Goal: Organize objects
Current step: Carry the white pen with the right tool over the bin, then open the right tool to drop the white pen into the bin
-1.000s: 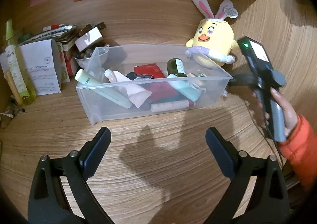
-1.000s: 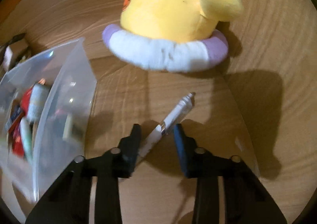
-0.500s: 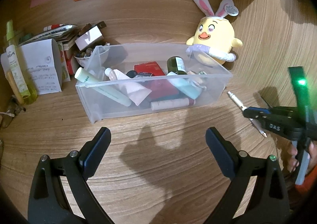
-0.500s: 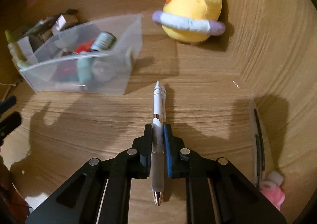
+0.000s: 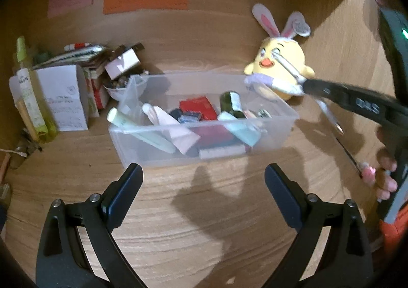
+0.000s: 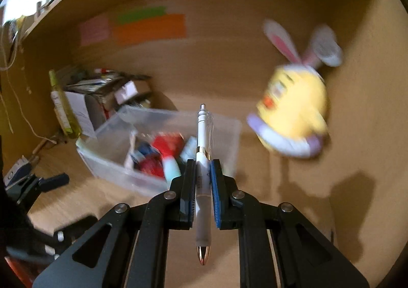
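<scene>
My right gripper point(image 6: 203, 163) is shut on a white pen point(image 6: 203, 145), which runs lengthwise between the pads with its metal tip toward the camera. It hangs in the air above the desk, close to the right end of the clear plastic bin point(image 6: 229, 135). From the left wrist view the same right gripper point(image 5: 304, 86) and pen point(image 5: 287, 66) sit in front of the yellow chick plush point(image 5: 285, 58). The bin point(image 5: 280, 130) holds tubes, a red box and a dark green bottle. My left gripper point(image 5: 202, 181) stands open above the bare desk, short of the bin.
The yellow chick plush point(image 6: 295, 114) with rabbit ears leans at the back right. Boxes, papers and a small bowl point(image 5: 117, 89) pile up at the back left beside a tall green bottle point(image 5: 28, 99). A pink-ended stick point(image 5: 367, 173) lies by the person's hand point(image 5: 385, 175).
My right gripper closed on the pen that lay by the plush, lifted it off the desk and swung it toward the bin. The left gripper has stayed in place.
</scene>
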The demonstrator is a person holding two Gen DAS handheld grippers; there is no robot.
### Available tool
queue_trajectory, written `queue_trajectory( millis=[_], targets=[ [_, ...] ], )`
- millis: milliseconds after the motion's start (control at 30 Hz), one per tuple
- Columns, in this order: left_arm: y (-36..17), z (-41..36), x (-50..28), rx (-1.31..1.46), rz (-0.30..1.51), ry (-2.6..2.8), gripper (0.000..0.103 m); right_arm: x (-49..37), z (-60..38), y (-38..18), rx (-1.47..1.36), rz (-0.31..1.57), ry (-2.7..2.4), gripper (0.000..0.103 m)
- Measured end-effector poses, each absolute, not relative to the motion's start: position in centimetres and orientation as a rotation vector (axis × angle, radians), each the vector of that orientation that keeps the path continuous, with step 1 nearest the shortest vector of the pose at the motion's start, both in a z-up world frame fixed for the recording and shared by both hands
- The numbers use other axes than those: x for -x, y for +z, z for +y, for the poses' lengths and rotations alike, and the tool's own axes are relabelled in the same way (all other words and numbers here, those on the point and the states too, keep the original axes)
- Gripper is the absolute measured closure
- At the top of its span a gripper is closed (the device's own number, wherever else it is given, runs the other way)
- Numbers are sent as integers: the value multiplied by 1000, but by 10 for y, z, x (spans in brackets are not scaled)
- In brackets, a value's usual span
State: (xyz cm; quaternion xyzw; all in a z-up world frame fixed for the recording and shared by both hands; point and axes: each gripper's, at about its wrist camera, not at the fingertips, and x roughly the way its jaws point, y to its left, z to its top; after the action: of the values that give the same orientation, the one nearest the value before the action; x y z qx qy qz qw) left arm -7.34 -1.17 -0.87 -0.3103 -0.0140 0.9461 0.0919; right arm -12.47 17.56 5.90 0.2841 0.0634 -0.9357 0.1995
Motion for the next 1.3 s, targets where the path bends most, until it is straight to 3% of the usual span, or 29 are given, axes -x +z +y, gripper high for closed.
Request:
queue_trajectory(
  millis=[167, 633, 900, 1000, 1067, 1133, 1300],
  targets=[
    [-2, -21, 76, 909, -55, 2866, 6, 160, 121, 59, -741, 300, -2510, 93],
    [-1, -39, 89, 913, -145, 2915, 5, 221, 88, 3, -1090, 341, -2231, 90],
    [8, -35, 88, 886, -139, 2916, 5, 192, 122, 24, -1039, 211, -2270, 84],
    [12, -32, 87, 866, -125, 2928, 5, 169, 139, 35, -972, 181, -2325, 70],
    [14, -31, 86, 854, -123, 2933, 5, 152, 148, 41, -912, 169, -2363, 52],
    [16, -30, 85, 841, -121, 2933, 5, 135, 156, 47, -852, 167, -2416, 25],
    [20, -25, 79, 812, -89, 2936, 3, 104, 169, 53, -751, 201, -2558, 15]
  ],
)
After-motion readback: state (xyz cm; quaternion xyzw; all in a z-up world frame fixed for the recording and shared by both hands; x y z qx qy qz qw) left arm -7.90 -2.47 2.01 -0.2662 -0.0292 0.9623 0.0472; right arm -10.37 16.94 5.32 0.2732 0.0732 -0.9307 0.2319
